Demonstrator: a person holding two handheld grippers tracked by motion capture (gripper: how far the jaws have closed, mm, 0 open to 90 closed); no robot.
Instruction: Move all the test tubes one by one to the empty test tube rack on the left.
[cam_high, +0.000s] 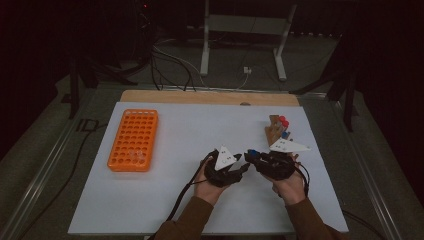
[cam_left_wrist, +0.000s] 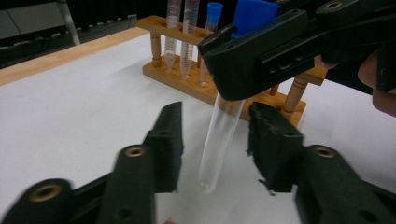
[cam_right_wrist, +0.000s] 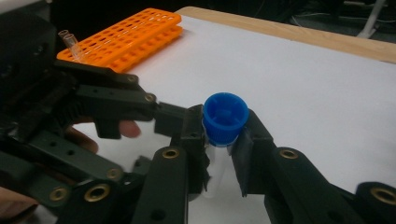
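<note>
My right gripper (cam_right_wrist: 224, 126) is shut on a clear test tube (cam_right_wrist: 217, 170) just under its blue cap (cam_right_wrist: 225, 115). In the left gripper view the tube (cam_left_wrist: 218, 140) hangs upright, its round bottom just above the white table sheet (cam_left_wrist: 70, 116). My left gripper (cam_left_wrist: 215, 116) is open, one jaw on each side of the tube's lower half, with a gap on both sides. In the high view the two grippers meet tip to tip right of the table's middle, the left gripper (cam_high: 242, 169) facing the right gripper (cam_high: 252, 156).
A wooden tube rack (cam_left_wrist: 224, 88) with several capped tubes stands close behind the grippers, at the right of the table (cam_high: 277, 129). An orange rack (cam_high: 133, 140) lies at the left, with a clear uncapped tube (cam_right_wrist: 70, 42) in it. Cables trail off the front edge.
</note>
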